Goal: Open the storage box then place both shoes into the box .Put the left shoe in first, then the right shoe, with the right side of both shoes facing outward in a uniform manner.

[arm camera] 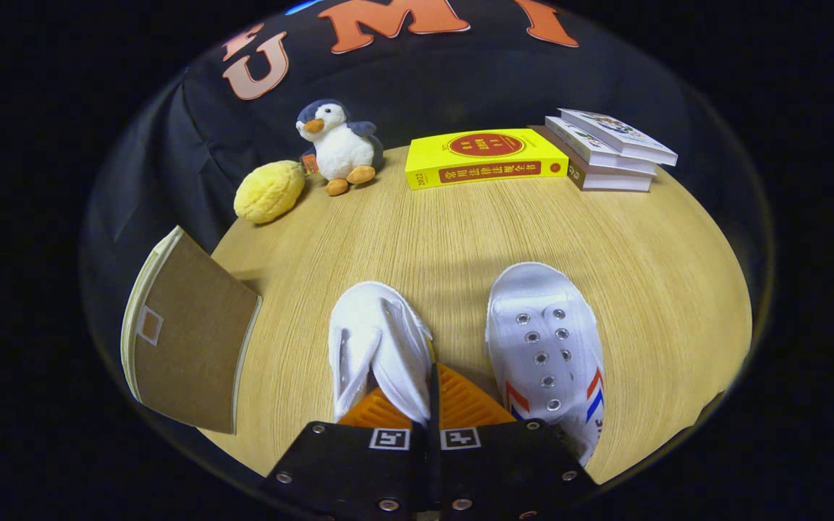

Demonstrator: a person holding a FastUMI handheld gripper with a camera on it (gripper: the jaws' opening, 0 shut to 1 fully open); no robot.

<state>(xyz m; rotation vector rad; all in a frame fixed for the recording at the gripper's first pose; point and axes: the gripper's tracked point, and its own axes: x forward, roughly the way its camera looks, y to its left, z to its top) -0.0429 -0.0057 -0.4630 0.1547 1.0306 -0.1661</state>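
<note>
The tongs (431, 401) are clamped shut on the side wall of a white shoe (377, 347) — the canvas is pinched between the two fingers and the shoe stretches away ahead of them, toe pointing across the wooden table (402, 231). Just to the right of the fingers sits the second white shoe (547, 354), flat on the table, its eyelets and coloured side stripes showing. Off to the left of the tongs lies a brown flap or lid with pale edges (185, 340), tilted up; it looks like part of the storage box, though I cannot tell whether the box is fully open. Well beyond both shoes are a plush penguin (339, 147), a yellow soft toy (269, 191), a yellow book (486, 157) and a stack of books (609, 148).

My read: the first shoe is in hand, not yet in the box. Next comes carrying it left toward that flap — turning it so its right side faces outward before release.
</note>
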